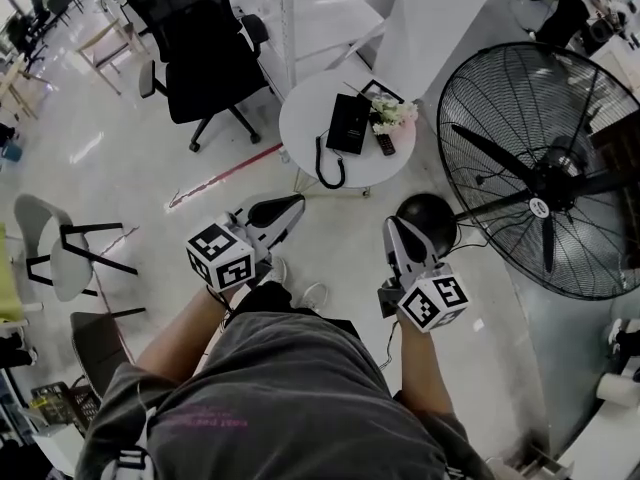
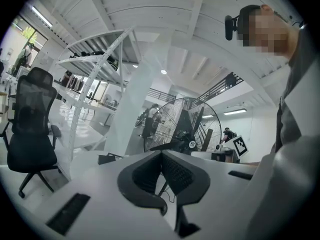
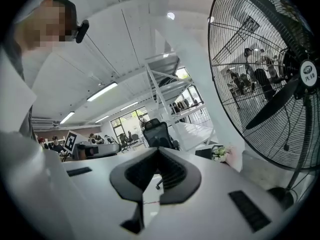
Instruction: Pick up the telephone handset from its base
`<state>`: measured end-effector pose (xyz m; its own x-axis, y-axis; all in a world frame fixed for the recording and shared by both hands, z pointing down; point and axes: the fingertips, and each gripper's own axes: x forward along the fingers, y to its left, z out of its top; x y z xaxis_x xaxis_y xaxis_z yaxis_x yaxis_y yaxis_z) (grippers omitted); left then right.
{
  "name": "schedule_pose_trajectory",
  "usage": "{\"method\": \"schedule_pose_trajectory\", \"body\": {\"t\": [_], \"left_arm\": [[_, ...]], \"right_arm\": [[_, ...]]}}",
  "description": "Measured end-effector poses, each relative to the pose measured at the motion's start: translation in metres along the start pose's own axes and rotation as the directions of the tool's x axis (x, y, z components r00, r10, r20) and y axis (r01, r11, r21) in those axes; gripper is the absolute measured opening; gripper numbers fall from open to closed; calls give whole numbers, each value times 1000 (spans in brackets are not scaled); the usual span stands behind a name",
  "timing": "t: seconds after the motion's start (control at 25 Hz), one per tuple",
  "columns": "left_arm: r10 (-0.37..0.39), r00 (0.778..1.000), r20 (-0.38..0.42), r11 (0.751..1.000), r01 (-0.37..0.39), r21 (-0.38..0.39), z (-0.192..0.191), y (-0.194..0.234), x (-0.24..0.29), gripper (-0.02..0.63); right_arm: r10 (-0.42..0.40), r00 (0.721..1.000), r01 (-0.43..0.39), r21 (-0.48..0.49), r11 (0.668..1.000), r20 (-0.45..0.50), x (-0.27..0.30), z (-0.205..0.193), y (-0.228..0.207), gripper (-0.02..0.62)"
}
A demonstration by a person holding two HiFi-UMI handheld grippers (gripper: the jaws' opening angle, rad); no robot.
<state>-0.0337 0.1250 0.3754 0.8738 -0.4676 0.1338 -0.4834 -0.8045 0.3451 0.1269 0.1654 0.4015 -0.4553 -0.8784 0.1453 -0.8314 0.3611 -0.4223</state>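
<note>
A black telephone [image 1: 348,123] lies on a small round white table [image 1: 305,118], its handset on the base and its coiled cord [image 1: 328,168] hanging over the near rim. My left gripper [image 1: 297,204] is shut and empty, held well short of the table and pointing toward it. My right gripper [image 1: 393,226] is also shut and empty, further right and just as far back. From the left gripper [image 2: 161,154] view the phone [image 2: 109,158] shows as a dark slab past the jaws. Beyond the right gripper [image 3: 159,151], the phone [image 3: 204,153] sits beside the flowers.
White flowers [image 1: 392,115] and a small dark remote [image 1: 385,145] share the table. A big black floor fan [image 1: 545,173] stands right, its round base [image 1: 427,218] near my right gripper. A black office chair [image 1: 200,53] is behind the table, a white chair [image 1: 60,248] far left.
</note>
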Motion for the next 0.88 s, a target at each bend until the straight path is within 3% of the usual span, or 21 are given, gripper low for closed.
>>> {"method": "schedule_pose_trajectory", "body": {"t": [0.48, 0.88], "left_arm": [[10, 1000, -7, 1000, -10, -11, 6, 33, 19, 16], [-41, 999, -34, 998, 39, -42, 16, 103, 62, 15]], "right_arm": [[-9, 1000, 9, 12, 1000, -20, 29, 1, -21, 19], [-73, 996, 74, 19, 997, -43, 89, 9, -52, 18]]}}
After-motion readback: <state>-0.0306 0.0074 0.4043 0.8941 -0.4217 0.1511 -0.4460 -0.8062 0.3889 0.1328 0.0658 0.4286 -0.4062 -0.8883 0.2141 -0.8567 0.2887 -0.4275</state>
